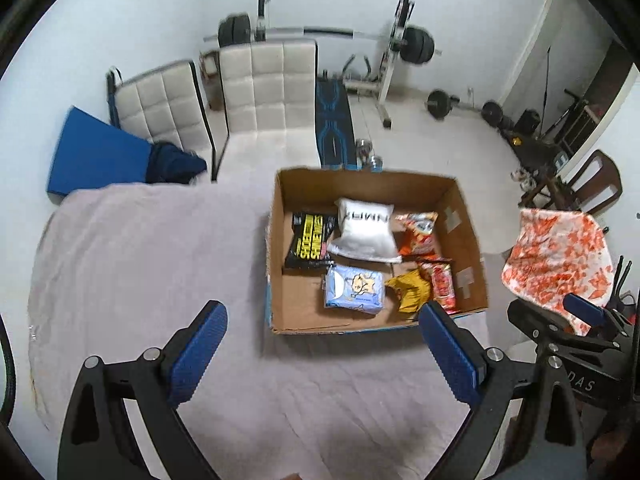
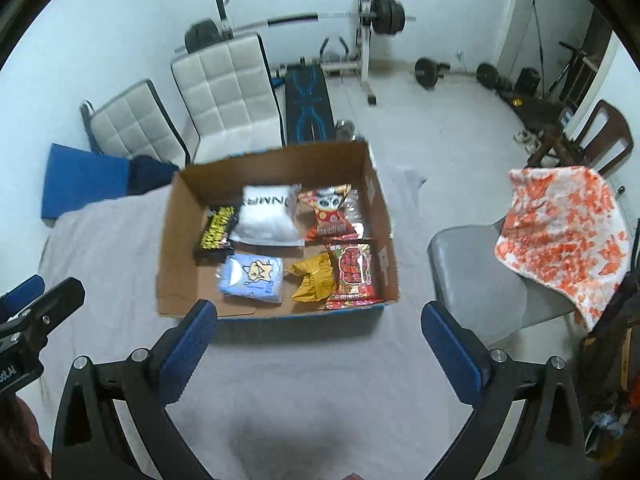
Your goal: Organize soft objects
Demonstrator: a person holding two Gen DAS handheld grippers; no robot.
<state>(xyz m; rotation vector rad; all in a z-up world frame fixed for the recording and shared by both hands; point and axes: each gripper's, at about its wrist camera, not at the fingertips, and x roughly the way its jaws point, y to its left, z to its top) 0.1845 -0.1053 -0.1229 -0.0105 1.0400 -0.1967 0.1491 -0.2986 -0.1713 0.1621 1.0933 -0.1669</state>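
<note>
An open cardboard box (image 1: 280,280) (image 2: 172,248) stands on a table under a pale cloth (image 1: 140,260) (image 2: 300,380). It holds several soft packs: a white pouch (image 1: 366,232) (image 2: 268,216), a black and yellow pack (image 1: 310,240) (image 2: 216,230), a light blue tissue pack (image 1: 354,290) (image 2: 250,278), a gold bag (image 1: 410,288) (image 2: 314,276) and red snack bags (image 1: 440,284) (image 2: 354,276). My left gripper (image 1: 322,316) is open and empty, near the box's front edge. My right gripper (image 2: 320,314) is open and empty, just before the box front.
A grey chair (image 2: 472,276) with an orange and white towel (image 1: 560,256) (image 2: 560,236) stands right of the table. Two white padded chairs (image 1: 264,92) (image 2: 224,96), a blue mat (image 1: 92,152) and a weight bench with barbell (image 1: 332,116) stand behind.
</note>
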